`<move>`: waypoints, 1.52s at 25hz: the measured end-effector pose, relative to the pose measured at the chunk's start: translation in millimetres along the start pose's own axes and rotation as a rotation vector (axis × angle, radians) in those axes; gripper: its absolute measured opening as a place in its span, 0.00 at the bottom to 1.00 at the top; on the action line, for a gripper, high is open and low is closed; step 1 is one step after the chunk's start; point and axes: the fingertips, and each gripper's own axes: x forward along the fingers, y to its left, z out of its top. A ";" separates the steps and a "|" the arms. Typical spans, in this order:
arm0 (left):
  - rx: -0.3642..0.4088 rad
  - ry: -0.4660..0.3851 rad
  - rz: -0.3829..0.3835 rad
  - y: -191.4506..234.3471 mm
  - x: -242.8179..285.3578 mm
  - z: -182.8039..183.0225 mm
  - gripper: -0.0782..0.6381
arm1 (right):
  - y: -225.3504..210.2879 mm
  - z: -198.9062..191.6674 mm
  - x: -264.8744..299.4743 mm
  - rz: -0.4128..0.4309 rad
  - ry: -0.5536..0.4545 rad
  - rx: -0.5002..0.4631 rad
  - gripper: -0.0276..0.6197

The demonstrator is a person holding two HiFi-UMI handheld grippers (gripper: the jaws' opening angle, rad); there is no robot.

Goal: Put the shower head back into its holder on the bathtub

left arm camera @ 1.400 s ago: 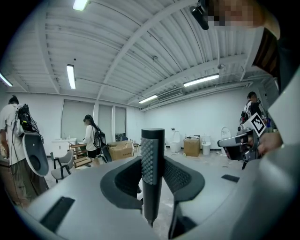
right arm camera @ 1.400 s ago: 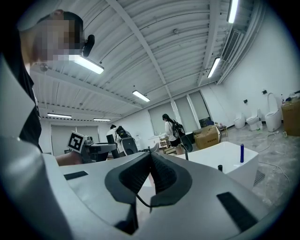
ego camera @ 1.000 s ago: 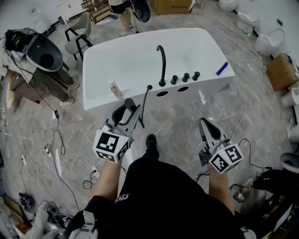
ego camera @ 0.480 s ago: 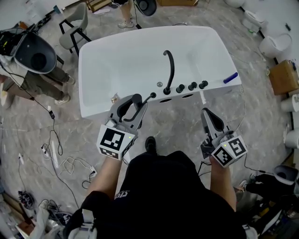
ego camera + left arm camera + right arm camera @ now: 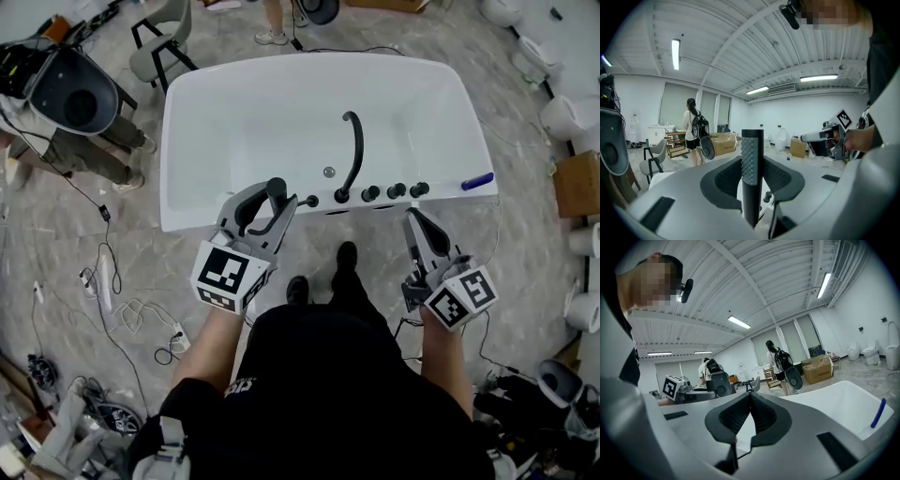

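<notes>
The left gripper (image 5: 265,208) has its fingers closed on the black shower head (image 5: 277,190), which stands upright between them above the near rim of the white bathtub (image 5: 173,141). At 3 o'clock from the shower head, just beside it, the small black holder (image 5: 312,201) sits on the rim. Further at 3 o'clock come the curved faucet (image 5: 354,150) and three knobs (image 5: 396,191). The right gripper (image 5: 414,223), at 5 o'clock from the knobs, has its fingers pressed together with nothing between them.
</notes>
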 end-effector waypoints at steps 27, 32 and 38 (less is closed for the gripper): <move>-0.003 -0.116 0.284 14.9 62.5 91.3 0.31 | -84.1 21.7 82.2 0.379 0.107 -0.014 0.06; 0.037 -0.157 0.265 14.6 45.4 110.9 0.31 | -65.5 17.5 75.6 0.370 0.108 -0.029 0.06; 0.049 -0.271 0.225 10.9 11.4 150.7 0.31 | -45.2 25.4 76.1 0.352 0.097 -0.040 0.07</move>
